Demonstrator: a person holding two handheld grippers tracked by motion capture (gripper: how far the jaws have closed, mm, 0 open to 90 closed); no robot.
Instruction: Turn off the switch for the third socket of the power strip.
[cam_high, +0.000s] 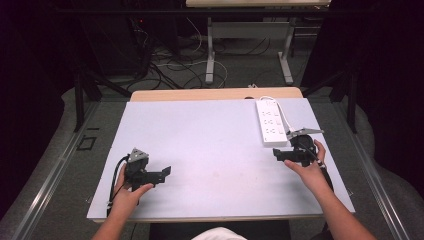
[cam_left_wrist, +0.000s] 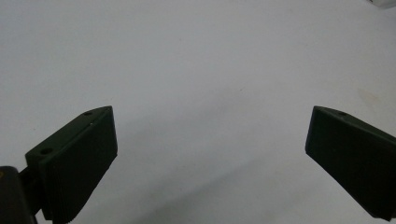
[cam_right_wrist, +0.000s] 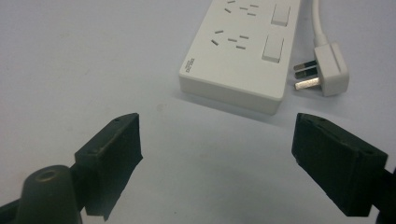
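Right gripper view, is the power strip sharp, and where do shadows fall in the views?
Right gripper view: power strip and plug sharp, strip's shadow along its near edge. Left gripper view: soft shadow on the table between the jaws. High view: table bright, surroundings dark.

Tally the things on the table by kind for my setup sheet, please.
Power strip, white, with its plug lying loose beside it: 1
Handheld grippers, black, jaws open: 2 (left gripper, right gripper)
Total: 3
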